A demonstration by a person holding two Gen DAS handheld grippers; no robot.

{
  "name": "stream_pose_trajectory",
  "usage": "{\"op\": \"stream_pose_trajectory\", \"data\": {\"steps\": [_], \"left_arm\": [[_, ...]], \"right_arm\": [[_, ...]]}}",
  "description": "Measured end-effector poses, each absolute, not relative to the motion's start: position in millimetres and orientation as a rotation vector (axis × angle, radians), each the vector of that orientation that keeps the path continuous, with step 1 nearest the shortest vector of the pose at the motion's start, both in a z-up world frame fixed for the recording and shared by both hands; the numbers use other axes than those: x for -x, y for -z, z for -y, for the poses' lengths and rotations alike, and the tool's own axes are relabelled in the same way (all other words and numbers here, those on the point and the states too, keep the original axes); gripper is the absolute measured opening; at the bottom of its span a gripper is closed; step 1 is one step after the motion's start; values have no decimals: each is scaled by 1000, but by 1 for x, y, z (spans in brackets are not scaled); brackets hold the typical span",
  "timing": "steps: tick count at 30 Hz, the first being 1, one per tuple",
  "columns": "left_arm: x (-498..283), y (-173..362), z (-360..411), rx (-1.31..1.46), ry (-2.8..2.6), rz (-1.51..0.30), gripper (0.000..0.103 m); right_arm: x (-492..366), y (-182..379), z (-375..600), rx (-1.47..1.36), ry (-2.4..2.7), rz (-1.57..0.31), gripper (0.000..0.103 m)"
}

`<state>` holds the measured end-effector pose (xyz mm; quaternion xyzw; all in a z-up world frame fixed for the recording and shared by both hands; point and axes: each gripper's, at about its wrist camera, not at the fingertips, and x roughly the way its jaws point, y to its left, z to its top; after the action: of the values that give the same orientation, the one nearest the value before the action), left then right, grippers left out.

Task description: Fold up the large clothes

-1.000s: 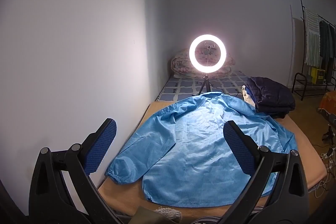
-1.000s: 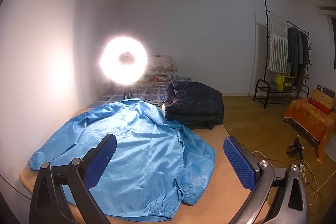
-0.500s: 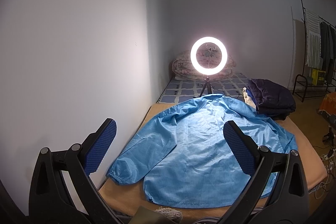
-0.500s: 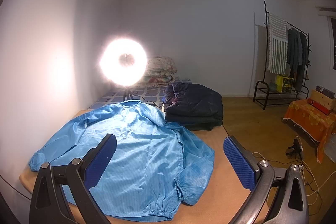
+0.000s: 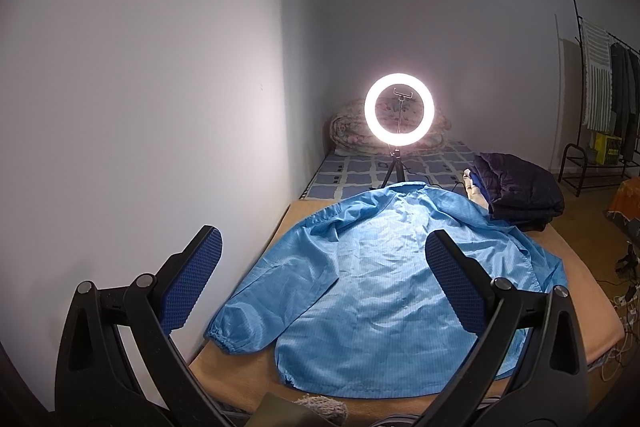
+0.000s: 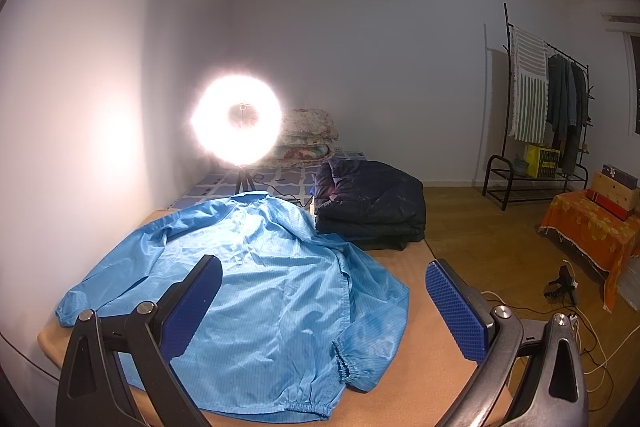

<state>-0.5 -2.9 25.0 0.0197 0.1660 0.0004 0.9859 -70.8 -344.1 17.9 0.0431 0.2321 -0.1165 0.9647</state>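
on the tan pad [image 5: 576,281] in the middle of the room a blue jacket [image 5: 384,291] lies spread flat, back up, collar toward the 12 o'clock end and hem at the 6 o'clock edge. one sleeve runs down to 7 o'clock, its elastic cuff near the pad's edge; in the right wrist view the other sleeve [image 6: 372,331] is bent in along the body, cuff at about 5 o'clock. the cloth is lightly wrinkled.

the left gripper [image 5: 322,279] hangs above the hem end, its blue-padded fingers spread wide, nothing between them, not touching the jacket. the right gripper [image 6: 322,303] hangs over the sleeve side of the jacket [image 6: 248,291], also spread wide and holding nothing.

at 2 o'clock from the jacket, touching its shoulder, sits a dark folded pile [image 5: 520,191]. at 12 o'clock, just past the collar, a lit ring light [image 5: 399,109] stands on a small tripod on a blue checked sheet [image 5: 348,175], with folded quilts [image 6: 308,139] behind it against the wall. at 3 o'clock, well apart across the wood floor, stand a clothes rack [image 6: 536,115] and an orange-draped stand [image 6: 584,231], with cables [image 6: 600,343] on the floor near the pad.
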Motion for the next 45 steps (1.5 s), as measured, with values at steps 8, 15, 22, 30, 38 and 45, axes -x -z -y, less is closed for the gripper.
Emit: {"op": "stream_pose_trajectory", "data": {"steps": [8, 15, 22, 30, 38, 45], "left_arm": [[1, -28, 2, -40, -1, -331, 103], [1, -31, -1, -40, -5, -330, 103], [1, -38, -8, -39, -6, -331, 103], [4, -35, -6, -39, -7, -328, 103], [0, -24, -18, -39, -28, -346, 103], [-2, -8, -25, -54, -59, -357, 103]], "right_arm": [[72, -21, 344, -84, 235, -467, 103], [73, -24, 342, -81, 226, -465, 103], [72, -24, 337, -72, 218, -463, 103], [68, -22, 331, -62, 205, -469, 103], [60, -19, 325, -61, 188, -473, 103], [43, -14, 315, -56, 146, -480, 103]]}}
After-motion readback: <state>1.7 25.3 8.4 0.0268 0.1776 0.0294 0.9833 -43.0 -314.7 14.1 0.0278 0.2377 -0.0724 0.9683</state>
